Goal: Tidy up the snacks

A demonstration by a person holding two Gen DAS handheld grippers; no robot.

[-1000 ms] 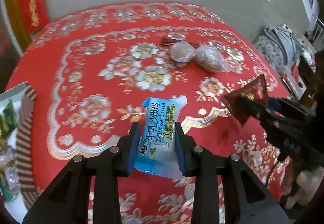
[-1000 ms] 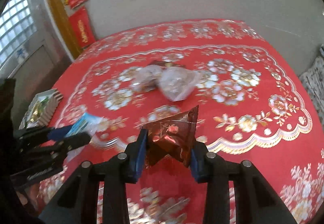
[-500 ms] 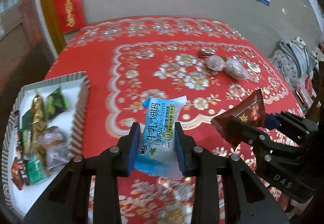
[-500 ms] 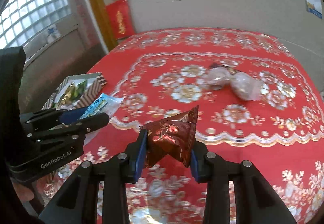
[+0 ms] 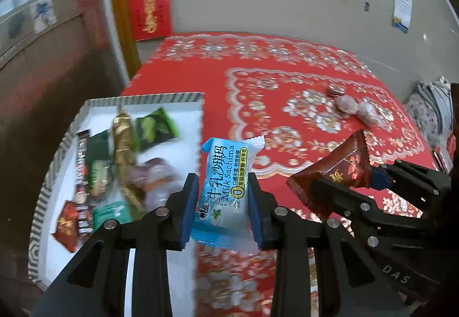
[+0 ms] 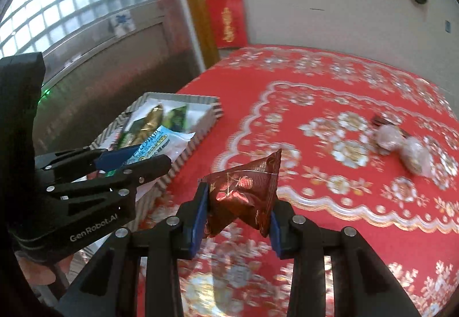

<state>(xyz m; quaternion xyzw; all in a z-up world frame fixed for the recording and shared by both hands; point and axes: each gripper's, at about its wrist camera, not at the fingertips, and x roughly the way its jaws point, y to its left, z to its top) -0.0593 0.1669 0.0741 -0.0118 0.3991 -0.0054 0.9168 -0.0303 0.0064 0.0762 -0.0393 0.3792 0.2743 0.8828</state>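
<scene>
The left gripper (image 5: 221,208) pinches a blue packet (image 5: 225,190) printed "Milk Sachima" (Chinese characters run beside it), held above the near edge of the striped-rim snack tray (image 5: 51,173). The right gripper (image 6: 235,219), its neighbour marked "GenRobot.AI", clamps a dark red foil packet (image 6: 246,190) over the red floral tablecloth (image 6: 330,93). Two clear-wrapped sweets (image 6: 401,145) lie well apart.

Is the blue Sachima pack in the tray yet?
Not yet. The pack is clamped in the left gripper, held in the air at the tray's near edge.
</scene>
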